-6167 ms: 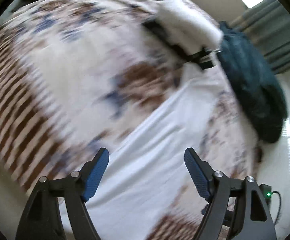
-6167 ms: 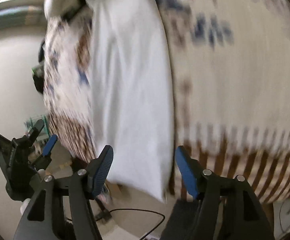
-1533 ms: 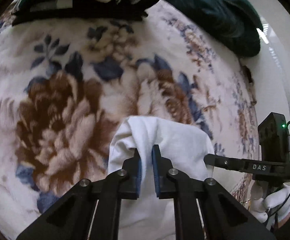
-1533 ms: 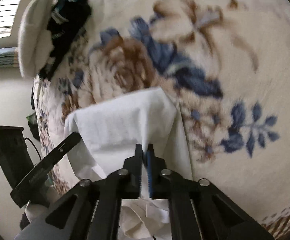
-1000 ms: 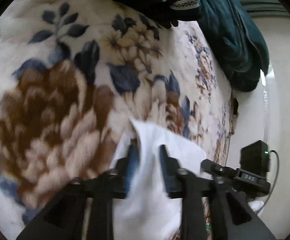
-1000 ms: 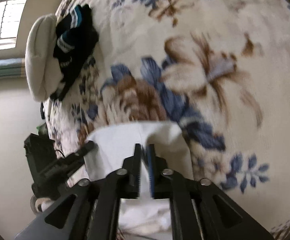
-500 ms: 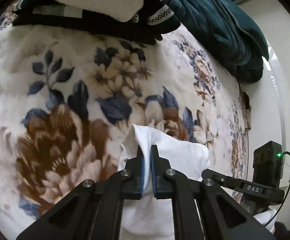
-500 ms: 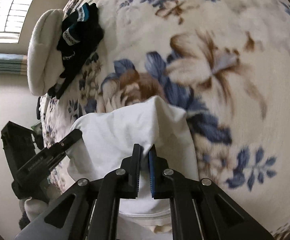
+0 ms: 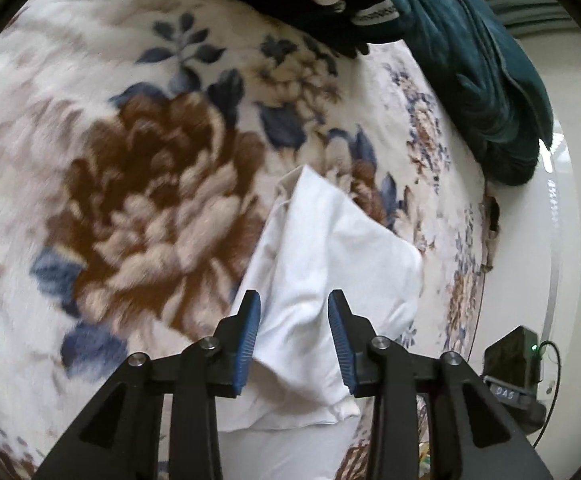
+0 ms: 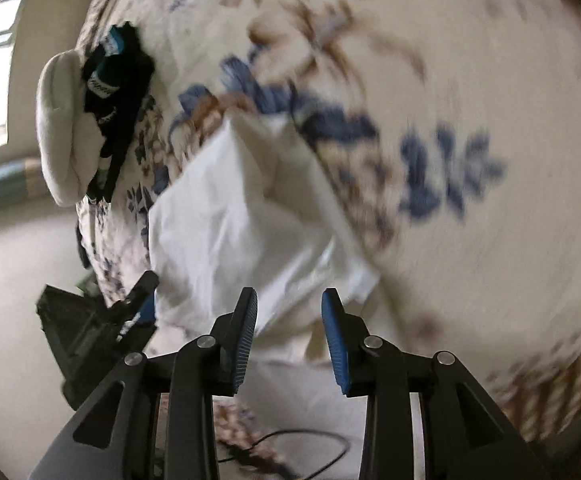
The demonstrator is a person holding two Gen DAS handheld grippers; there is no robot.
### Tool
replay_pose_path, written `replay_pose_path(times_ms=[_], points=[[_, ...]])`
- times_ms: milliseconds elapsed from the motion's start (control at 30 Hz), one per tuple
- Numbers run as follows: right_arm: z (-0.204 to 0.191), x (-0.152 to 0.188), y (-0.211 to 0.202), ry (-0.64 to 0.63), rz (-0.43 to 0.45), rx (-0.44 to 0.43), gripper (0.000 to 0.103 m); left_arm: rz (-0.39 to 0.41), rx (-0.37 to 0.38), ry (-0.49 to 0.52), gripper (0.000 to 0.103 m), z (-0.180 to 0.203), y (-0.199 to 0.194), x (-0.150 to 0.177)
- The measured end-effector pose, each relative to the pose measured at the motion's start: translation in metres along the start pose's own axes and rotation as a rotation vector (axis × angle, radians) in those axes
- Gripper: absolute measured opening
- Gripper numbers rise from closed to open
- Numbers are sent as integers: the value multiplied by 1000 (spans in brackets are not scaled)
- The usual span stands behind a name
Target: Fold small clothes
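I note the white garment (image 9: 330, 264) lying folded over on the bed (image 9: 90, 92), both the left gripper (image 9: 294, 340) and the right gripper (image 10: 289, 336) just spread and empty; tidying remains.

garment (image 9: 330, 256) on blanket (image 9: 130, 160), near its edge | clothes pile (image 9: 330, 12) behind it | cushion (image 9: 486, 92) right of pile

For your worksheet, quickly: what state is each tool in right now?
Left tool: open, just released; white garment lies loose between its pads.
Right tool: open, just released the same garment.
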State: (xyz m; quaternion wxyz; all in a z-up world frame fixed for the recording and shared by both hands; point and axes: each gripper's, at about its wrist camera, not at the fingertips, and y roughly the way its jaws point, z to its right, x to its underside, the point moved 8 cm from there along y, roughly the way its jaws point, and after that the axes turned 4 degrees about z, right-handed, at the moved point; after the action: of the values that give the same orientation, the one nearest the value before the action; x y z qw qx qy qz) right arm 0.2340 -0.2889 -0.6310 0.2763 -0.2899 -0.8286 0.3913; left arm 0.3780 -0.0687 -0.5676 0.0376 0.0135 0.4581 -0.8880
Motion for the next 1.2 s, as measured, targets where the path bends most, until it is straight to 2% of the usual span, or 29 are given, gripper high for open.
replay_pose_path(times_ms=[100, 133, 167, 200, 233, 267, 300, 467, 600, 700, 767, 800, 867, 933, 967, 1000, 1033, 1067, 1200], points=[[6, 7, 19, 106, -2, -28, 35, 17, -20, -3, 32, -2, -4, 5], [9, 8, 23, 134, 4, -26, 30, 29, -25, -2, 30, -3, -6, 6], [11, 9, 24, 156, 18, -33, 11, 40, -28, 2, 30, -2, -8, 7], [11, 11, 24, 164, 28, -34, 11, 59, -33, 7, 29, -1, -10, 7], [10, 13, 22, 160, 40, -27, 11, 76, -32, 13, 23, 0, -12, 6], [8, 16, 18, 149, 57, -25, 10, 92, -29, 19, 10, 1, -15, 6], [5, 19, 13, 127, 73, -17, 10, 111, -36, 26, 9, 3, -19, 5], [-5, 38, -7, 60, 109, 14, 10, 156, -39, 64, 9, 19, -41, 12], [-1, 50, -5, 48, 80, 29, 10, 121, -59, 55, 9, 9, -37, 20], [6, 49, 2, 39, 66, 49, 10, 96, -50, -8, 12, -7, -31, 25], [10, 47, 5, 49, 55, 49, 10, 80, -7, -66, 23, -15, -27, 28], [11, 46, 5, 56, 55, 47, 10, 79, 16, -92, 24, -17, -25, 28], [14, 44, 6, 52, 56, 54, 10, 76, 64, -128, 25, -17, -21, 29], [13, 43, 6, 50, 60, 58, 10, 64, 45, -124, 24, -17, -14, 29], [13, 43, 6, 50, 62, 59, 10, 65, 11, -114, 21, -18, -11, 29], [12, 43, 6, 49, 64, 60, 10, 89, 10, -99, 20, -15, -11, 28], [11, 43, 6, 49, 66, 59, 10, 102, 3, -74, 5, -12, -13, 28], [10, 44, 5, 48, 68, 61, 10, 108, -17, -48, 2, -9, -15, 27], [-1, 44, -4, 26, 82, 54, 10, 174, -18, -10, 2, 7, -41, 27]])
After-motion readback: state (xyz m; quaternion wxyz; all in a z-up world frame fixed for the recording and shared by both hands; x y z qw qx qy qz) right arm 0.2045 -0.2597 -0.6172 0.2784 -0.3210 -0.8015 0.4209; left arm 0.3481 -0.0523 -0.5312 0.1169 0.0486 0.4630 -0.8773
